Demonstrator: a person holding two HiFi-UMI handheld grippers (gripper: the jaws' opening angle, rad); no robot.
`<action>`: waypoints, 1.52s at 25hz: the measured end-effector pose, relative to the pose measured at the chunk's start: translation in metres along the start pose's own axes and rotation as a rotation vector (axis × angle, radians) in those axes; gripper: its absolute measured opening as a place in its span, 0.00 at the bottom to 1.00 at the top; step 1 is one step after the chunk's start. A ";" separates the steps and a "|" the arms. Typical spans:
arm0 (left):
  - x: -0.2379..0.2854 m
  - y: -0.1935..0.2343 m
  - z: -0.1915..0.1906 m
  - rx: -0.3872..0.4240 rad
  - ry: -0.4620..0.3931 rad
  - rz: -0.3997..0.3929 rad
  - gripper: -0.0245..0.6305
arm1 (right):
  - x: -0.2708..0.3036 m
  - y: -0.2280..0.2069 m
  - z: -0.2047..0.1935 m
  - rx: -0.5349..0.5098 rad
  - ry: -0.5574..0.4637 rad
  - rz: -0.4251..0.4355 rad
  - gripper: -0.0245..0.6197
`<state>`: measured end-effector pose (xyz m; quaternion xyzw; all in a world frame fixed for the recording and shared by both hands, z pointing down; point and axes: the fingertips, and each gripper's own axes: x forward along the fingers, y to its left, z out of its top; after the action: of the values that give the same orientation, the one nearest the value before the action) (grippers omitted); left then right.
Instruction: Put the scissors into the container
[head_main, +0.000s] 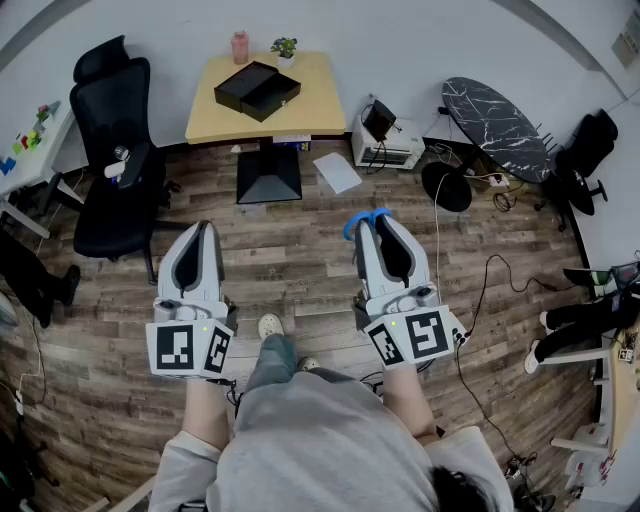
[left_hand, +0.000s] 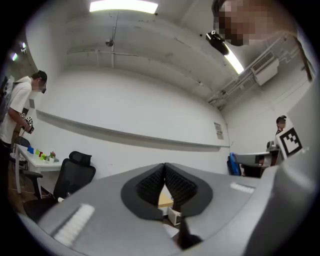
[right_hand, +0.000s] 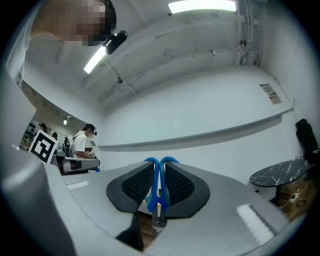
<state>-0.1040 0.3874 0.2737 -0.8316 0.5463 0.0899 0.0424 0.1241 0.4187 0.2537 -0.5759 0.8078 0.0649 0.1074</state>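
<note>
The scissors (head_main: 356, 221) have blue handles, which stick out past the tips of my right gripper (head_main: 372, 222). In the right gripper view the scissors (right_hand: 152, 186) are pinched between the black pads, handles up, with my right gripper (right_hand: 159, 169) shut on them. My left gripper (head_main: 205, 226) hangs level with the right one, shut and empty; in its own view the left gripper (left_hand: 164, 171) has its pads touching. The container, an open black box (head_main: 257, 89), lies on a yellow table (head_main: 320, 105) well ahead of both grippers.
Both grippers hover over a wooden floor. A black office chair (head_main: 113, 160) stands at the left, a white device (head_main: 388, 142) and a dark round table (head_main: 496, 115) at the right. A pink bottle (head_main: 239, 46) and a small plant (head_main: 285, 46) stand behind the box. A paper sheet (head_main: 337, 172) lies on the floor.
</note>
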 end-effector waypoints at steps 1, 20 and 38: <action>0.001 0.000 -0.001 -0.001 0.001 -0.001 0.13 | 0.001 0.000 -0.001 0.000 0.000 0.000 0.15; 0.082 0.051 -0.002 -0.007 -0.027 -0.018 0.13 | 0.092 -0.016 -0.007 0.025 -0.040 -0.013 0.15; 0.164 0.139 -0.021 -0.018 -0.027 -0.067 0.13 | 0.204 -0.002 -0.038 -0.015 -0.033 -0.049 0.15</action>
<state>-0.1655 0.1808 0.2665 -0.8484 0.5169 0.1046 0.0454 0.0585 0.2219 0.2399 -0.5952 0.7911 0.0775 0.1179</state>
